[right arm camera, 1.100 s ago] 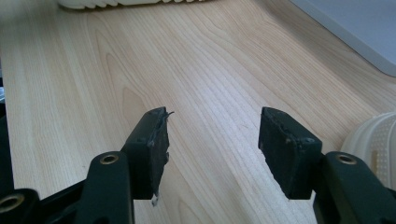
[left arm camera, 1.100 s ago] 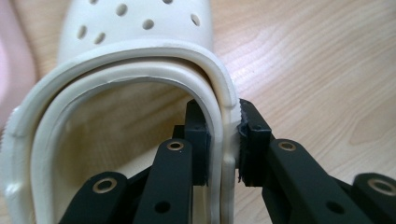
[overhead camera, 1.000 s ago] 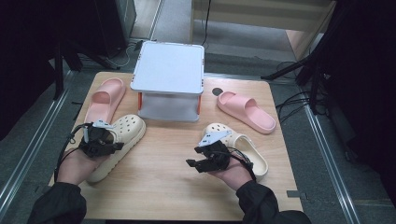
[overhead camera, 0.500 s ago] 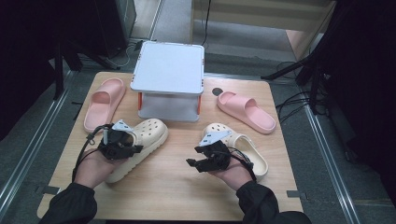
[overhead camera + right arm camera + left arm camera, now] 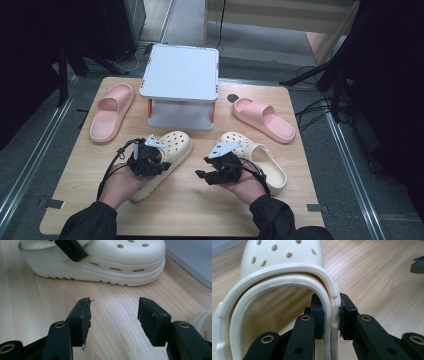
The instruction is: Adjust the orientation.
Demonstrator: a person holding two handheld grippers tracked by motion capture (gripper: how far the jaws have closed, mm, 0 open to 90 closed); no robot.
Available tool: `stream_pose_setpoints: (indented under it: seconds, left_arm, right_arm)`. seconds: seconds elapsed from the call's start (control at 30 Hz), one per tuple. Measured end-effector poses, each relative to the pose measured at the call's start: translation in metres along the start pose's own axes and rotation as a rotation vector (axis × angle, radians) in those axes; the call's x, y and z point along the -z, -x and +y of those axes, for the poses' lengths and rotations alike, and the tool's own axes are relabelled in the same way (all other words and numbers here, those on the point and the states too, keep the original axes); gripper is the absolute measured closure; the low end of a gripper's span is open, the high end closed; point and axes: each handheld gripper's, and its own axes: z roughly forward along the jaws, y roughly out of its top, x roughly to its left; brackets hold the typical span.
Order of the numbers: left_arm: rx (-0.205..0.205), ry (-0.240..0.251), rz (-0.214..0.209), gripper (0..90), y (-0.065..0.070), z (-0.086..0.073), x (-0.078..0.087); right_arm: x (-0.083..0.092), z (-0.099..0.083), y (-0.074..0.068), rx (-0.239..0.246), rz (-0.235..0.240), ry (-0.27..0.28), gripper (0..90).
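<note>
Wooden table [image 5: 190, 210] | left claw [image 5: 331, 317] clenched on cream clog [image 5: 287, 270] side wall | right claw [image 5: 113, 317] released, empty, beside second cream clog [image 5: 265, 162]

My black left hand-held gripper [image 5: 331, 317] grips a cream foam clog dotted with round holes [image 5: 287, 277]; its cream twin [image 5: 255, 155] lies by two plain pink foam slides [image 5: 111, 111] on the pale wood-grain desk [image 5: 200, 210], behind them a white box with orange corners [image 5: 181, 85].

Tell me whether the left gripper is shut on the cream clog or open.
Shut on it. The left gripper has one pad inside and one outside the cream clog, pinching its side wall.
</note>
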Motion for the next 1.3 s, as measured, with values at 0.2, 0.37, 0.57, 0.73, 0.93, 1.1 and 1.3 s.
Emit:
stream_pose_setpoints:
  seconds: [0.2, 0.37, 0.57, 0.73, 0.93, 1.1, 1.3]
  left_arm:
    - [-0.009, 0.002, -0.030, 70.1, -0.002, -0.001, 0.002]
    - [0.004, 0.030, -0.065, 69.5, -0.006, -0.003, 0.019]
    - [0.025, 0.061, -0.045, 73.7, -0.019, -0.010, 0.045]
    - [0.059, 0.056, -0.010, 81.5, -0.038, -0.020, 0.055]
    - [0.079, 0.039, 0.021, 87.1, -0.057, -0.033, 0.058]
    - [0.121, 0.041, 0.032, 86.5, -0.070, -0.046, 0.054]
    - [0.164, 0.024, 0.028, 87.0, -0.077, -0.057, 0.044]
  right_arm:
    - [-0.004, 0.002, -0.002, -0.010, 0.000, 0.028, 49.2]
    - [-0.009, 0.005, -0.002, -0.037, 0.000, 0.041, 59.1]
    - [-0.016, 0.011, -0.001, -0.074, 0.004, 0.050, 72.8]
    - [-0.022, 0.017, -0.001, -0.109, 0.001, 0.058, 82.0]
    - [-0.034, 0.023, -0.001, -0.111, 0.009, 0.058, 85.4]
    - [-0.043, 0.027, -0.005, -0.087, 0.013, 0.041, 86.3]
    - [-0.055, 0.031, -0.012, -0.067, 0.027, 0.020, 86.3]
